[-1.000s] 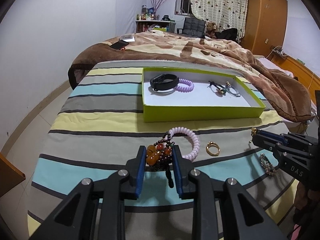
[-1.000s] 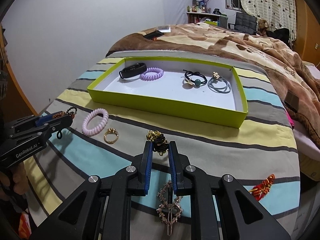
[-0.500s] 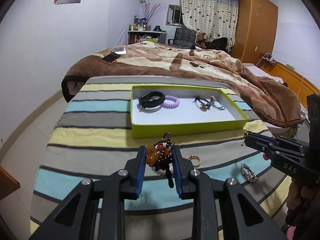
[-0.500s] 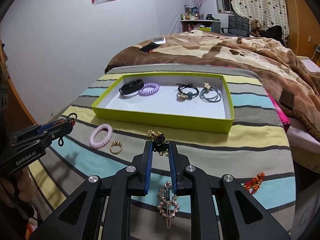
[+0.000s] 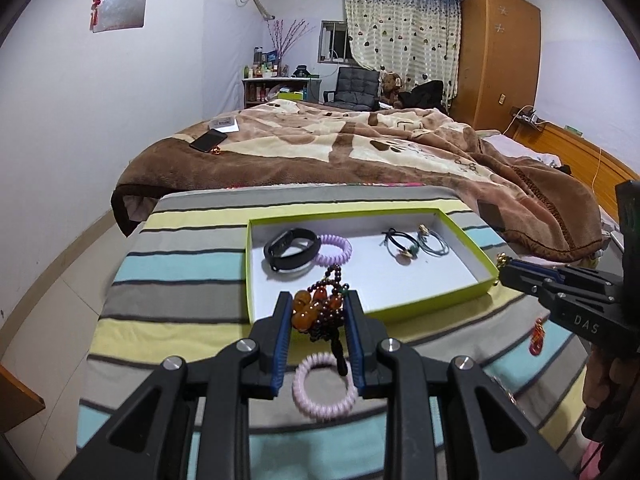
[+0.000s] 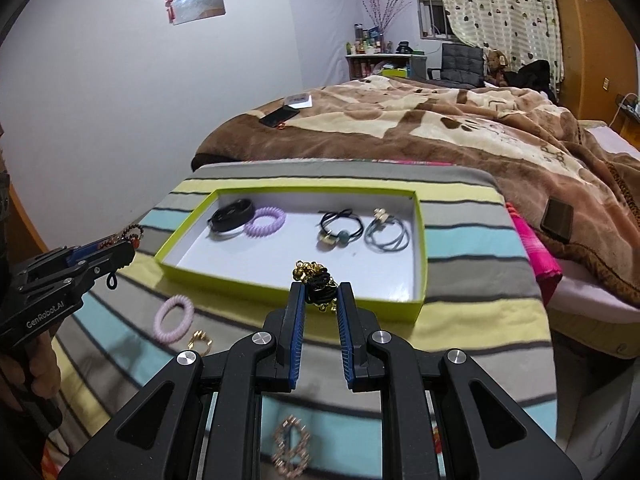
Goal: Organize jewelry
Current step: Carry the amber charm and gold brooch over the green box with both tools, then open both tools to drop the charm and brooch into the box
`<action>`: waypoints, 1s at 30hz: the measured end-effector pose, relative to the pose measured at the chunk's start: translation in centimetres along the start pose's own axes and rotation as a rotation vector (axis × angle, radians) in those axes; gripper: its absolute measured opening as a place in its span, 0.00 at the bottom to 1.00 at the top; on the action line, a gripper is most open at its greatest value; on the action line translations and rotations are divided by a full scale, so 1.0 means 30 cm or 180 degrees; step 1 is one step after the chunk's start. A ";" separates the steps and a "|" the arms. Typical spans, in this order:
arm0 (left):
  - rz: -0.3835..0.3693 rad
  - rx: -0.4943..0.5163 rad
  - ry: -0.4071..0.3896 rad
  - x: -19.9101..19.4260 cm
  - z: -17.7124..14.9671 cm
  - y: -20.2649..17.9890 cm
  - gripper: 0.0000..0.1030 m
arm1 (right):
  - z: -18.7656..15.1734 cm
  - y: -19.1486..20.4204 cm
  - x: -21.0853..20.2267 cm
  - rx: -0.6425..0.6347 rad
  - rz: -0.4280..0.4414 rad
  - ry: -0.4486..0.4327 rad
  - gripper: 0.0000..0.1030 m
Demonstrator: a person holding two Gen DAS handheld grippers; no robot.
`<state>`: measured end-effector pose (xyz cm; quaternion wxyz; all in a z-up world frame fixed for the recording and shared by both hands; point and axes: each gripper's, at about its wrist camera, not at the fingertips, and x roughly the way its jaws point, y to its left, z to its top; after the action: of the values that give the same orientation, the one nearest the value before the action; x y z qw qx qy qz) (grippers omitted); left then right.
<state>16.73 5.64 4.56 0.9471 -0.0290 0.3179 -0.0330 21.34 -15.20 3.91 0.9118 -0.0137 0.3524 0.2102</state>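
Note:
My left gripper (image 5: 318, 306) is shut on an amber and dark bead bracelet (image 5: 320, 308), held above the near edge of the green tray (image 5: 436, 304). My right gripper (image 6: 319, 294) is shut on a black and gold hair tie (image 6: 316, 282), held above the tray's near wall (image 6: 280, 294). The tray holds a black band (image 5: 290, 248), a purple coil tie (image 5: 334, 250), a black tie with beads (image 5: 400, 246) and a grey-blue tie (image 5: 434, 244). Each gripper also shows in the other's view: the right one (image 5: 504, 270) and the left one (image 6: 128, 246).
On the striped cloth lie a pink coil tie (image 6: 174, 318), a gold ring (image 6: 200, 340), a rhinestone clip (image 6: 292, 446) and a red charm (image 5: 536, 338). A brown blanket (image 6: 440, 136) with a phone (image 6: 280, 116) covers the bed behind.
Both grippers have lifted with their pieces and moved forward from the cloth to the tray's near edge. Both stay shut.

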 end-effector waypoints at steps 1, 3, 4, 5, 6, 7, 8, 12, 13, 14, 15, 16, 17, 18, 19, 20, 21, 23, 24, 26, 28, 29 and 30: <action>0.0001 0.0007 0.0006 0.011 0.004 0.003 0.26 | 0.012 -0.008 0.011 0.0003 -0.0017 -0.0004 0.16; 0.0016 0.0018 0.0036 0.042 0.019 0.009 0.26 | 0.026 -0.025 0.029 0.0019 -0.0035 0.0005 0.16; 0.0026 0.0028 0.0049 0.057 0.024 0.011 0.26 | 0.034 -0.040 0.048 0.0038 -0.0052 0.0024 0.16; 0.0044 0.0041 0.0065 0.072 0.030 0.014 0.26 | 0.041 -0.050 0.064 0.0052 -0.0068 0.0040 0.16; 0.0059 0.0050 0.0083 0.089 0.035 0.017 0.26 | 0.045 -0.057 0.076 0.0059 -0.0081 0.0052 0.16; 0.0065 0.0055 0.0103 0.105 0.040 0.020 0.26 | 0.051 -0.068 0.095 0.0068 -0.0106 0.0076 0.16; 0.0076 0.0055 0.0129 0.123 0.044 0.025 0.26 | 0.055 -0.078 0.115 0.0082 -0.0127 0.0109 0.16; 0.0109 0.0051 0.0243 0.191 0.049 0.040 0.26 | 0.063 -0.103 0.178 0.0097 -0.0188 0.0210 0.16; 0.0102 0.0030 0.0278 0.207 0.047 0.046 0.26 | 0.063 -0.107 0.192 0.0098 -0.0203 0.0236 0.16; 0.0095 0.0012 0.0315 0.223 0.044 0.051 0.26 | 0.065 -0.111 0.210 0.0099 -0.0215 0.0266 0.16; 0.0095 0.0005 0.0345 0.236 0.041 0.054 0.26 | 0.063 -0.112 0.225 0.0095 -0.0237 0.0296 0.16; 0.0102 0.0004 0.0368 0.246 0.038 0.059 0.26 | 0.063 -0.113 0.232 0.0092 -0.0251 0.0311 0.16; 0.0111 0.0005 0.0394 0.258 0.035 0.061 0.26 | 0.063 -0.114 0.245 0.0085 -0.0266 0.0335 0.16; 0.0112 0.0004 0.0414 0.265 0.032 0.061 0.26 | 0.064 -0.117 0.254 0.0082 -0.0274 0.0353 0.16; 0.0112 0.0005 0.0436 0.273 0.031 0.063 0.26 | 0.063 -0.119 0.263 0.0082 -0.0285 0.0372 0.16; 0.0127 0.0009 0.0470 0.284 0.030 0.064 0.26 | 0.062 -0.120 0.271 0.0078 -0.0301 0.0391 0.16; 0.0145 0.0013 0.0499 0.293 0.028 0.065 0.26 | 0.061 -0.121 0.279 0.0076 -0.0313 0.0407 0.16; 0.0152 0.0011 0.0547 0.314 0.030 0.068 0.26 | 0.060 -0.124 0.290 0.0078 -0.0332 0.0433 0.16; 0.0147 0.0006 0.0575 0.321 0.028 0.068 0.26 | 0.059 -0.126 0.294 0.0078 -0.0339 0.0447 0.16; 0.0143 0.0007 0.0615 0.331 0.027 0.067 0.26 | 0.059 -0.127 0.302 0.0075 -0.0346 0.0457 0.16; 0.0155 0.0017 0.0645 0.340 0.021 0.062 0.26 | 0.060 -0.125 0.307 0.0056 -0.0349 0.0466 0.16; 0.0153 0.0023 0.0653 0.344 0.020 0.060 0.26 | 0.061 -0.124 0.309 0.0048 -0.0347 0.0474 0.16; 0.0147 0.0027 0.0660 0.347 0.022 0.057 0.27 | 0.064 -0.123 0.313 0.0043 -0.0339 0.0482 0.16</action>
<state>25.49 6.53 -1.31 0.9097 -0.0141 0.4146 -0.0154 30.23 -14.73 -1.19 0.8925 -0.0421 0.4205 0.1573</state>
